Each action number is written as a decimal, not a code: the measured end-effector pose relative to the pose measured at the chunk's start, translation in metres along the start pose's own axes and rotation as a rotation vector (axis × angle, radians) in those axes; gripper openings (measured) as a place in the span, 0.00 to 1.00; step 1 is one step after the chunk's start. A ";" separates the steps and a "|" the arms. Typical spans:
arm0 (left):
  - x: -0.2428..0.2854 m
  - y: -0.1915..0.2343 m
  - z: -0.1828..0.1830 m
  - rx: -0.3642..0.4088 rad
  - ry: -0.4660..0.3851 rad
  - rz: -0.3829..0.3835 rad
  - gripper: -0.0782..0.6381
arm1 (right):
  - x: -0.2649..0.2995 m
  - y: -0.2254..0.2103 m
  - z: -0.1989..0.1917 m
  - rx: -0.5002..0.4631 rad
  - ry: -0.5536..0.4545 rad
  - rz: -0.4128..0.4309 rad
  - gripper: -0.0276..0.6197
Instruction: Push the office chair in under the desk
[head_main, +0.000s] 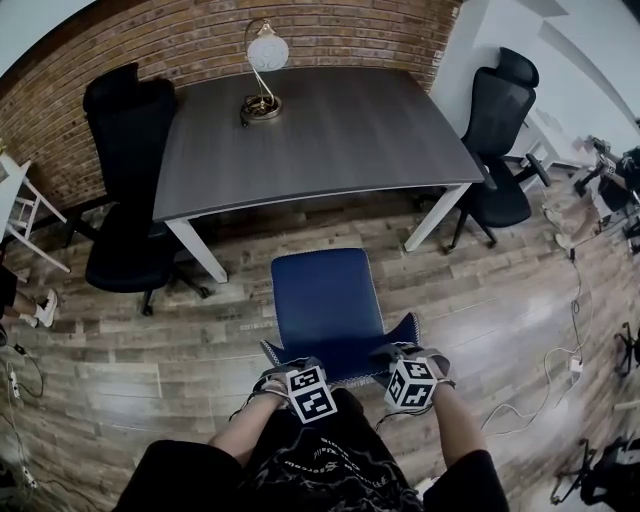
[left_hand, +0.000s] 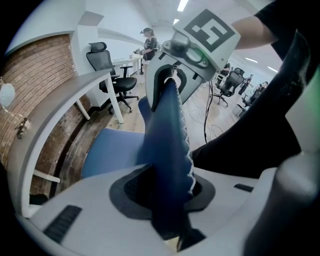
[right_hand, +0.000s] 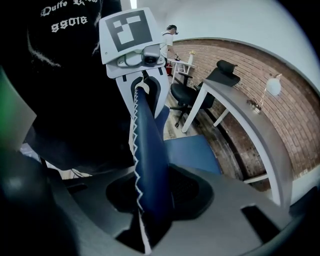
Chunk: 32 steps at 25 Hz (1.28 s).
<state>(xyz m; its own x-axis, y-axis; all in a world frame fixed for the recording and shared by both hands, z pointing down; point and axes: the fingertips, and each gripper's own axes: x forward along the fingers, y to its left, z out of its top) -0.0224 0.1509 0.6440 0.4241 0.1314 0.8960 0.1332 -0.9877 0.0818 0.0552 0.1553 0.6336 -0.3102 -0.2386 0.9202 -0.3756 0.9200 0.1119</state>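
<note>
The blue office chair (head_main: 325, 295) stands on the wood floor just in front of the dark grey desk (head_main: 320, 140), its seat facing the gap between the white desk legs. Its backrest (head_main: 340, 362) is nearest me, seen from above as a thin blue edge with white stitching. My left gripper (head_main: 282, 362) is shut on the left end of that top edge, and my right gripper (head_main: 400, 354) on the right end. In the left gripper view the backrest (left_hand: 167, 150) runs between the jaws; the right gripper view shows the same backrest (right_hand: 150, 165) held.
A black office chair (head_main: 130, 200) stands at the desk's left end, another (head_main: 500, 150) at its right. A lamp (head_main: 262, 70) sits on the desk by the brick wall. A white stool (head_main: 25, 215) is far left. Cables (head_main: 560, 370) trail over the floor on the right.
</note>
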 end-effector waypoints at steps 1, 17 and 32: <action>0.000 0.000 0.000 -0.003 0.000 -0.001 0.26 | 0.000 -0.001 0.000 -0.001 0.000 0.002 0.21; 0.001 0.021 0.006 -0.035 -0.012 -0.014 0.28 | 0.002 -0.022 -0.001 -0.015 -0.007 0.012 0.20; 0.004 0.038 0.011 -0.041 -0.015 0.009 0.28 | 0.004 -0.039 -0.003 -0.020 -0.018 -0.006 0.20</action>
<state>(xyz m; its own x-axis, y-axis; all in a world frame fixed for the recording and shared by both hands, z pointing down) -0.0060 0.1146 0.6461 0.4390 0.1233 0.8900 0.0928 -0.9915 0.0916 0.0714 0.1191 0.6345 -0.3235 -0.2491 0.9128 -0.3601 0.9245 0.1247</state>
